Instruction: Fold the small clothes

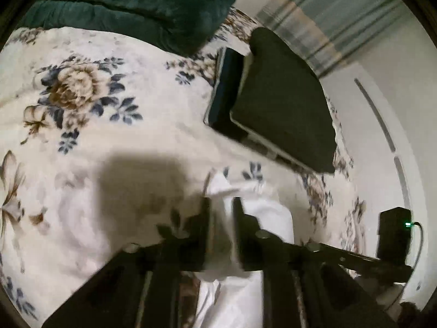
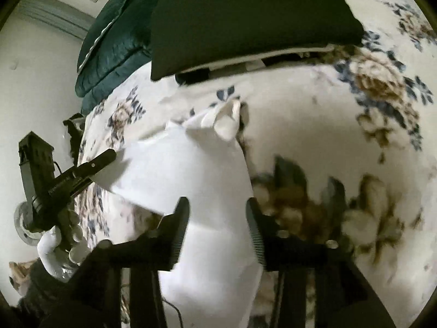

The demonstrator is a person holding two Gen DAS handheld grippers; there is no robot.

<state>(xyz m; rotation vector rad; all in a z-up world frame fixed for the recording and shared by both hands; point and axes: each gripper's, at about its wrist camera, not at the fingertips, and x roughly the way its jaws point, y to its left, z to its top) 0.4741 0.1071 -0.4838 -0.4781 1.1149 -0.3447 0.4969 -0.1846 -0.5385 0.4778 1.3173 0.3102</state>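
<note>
Two pairs of ribbed black fingers [image 2: 179, 228] stand apart over smooth white cloth [image 2: 196, 169] on fleecy floral blanket [image 1: 82, 87].

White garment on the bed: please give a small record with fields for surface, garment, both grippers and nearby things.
surface: floral blanket
garment: white cloth, lying on blanket, partly folded
left gripper: open, cloth between fingers
right gripper: open, over cloth
nearby: dark folded stack; green quilt

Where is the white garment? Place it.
The white garment lies on the floral blanket, low and central in both wrist views, just below the dark folded pile.
</note>
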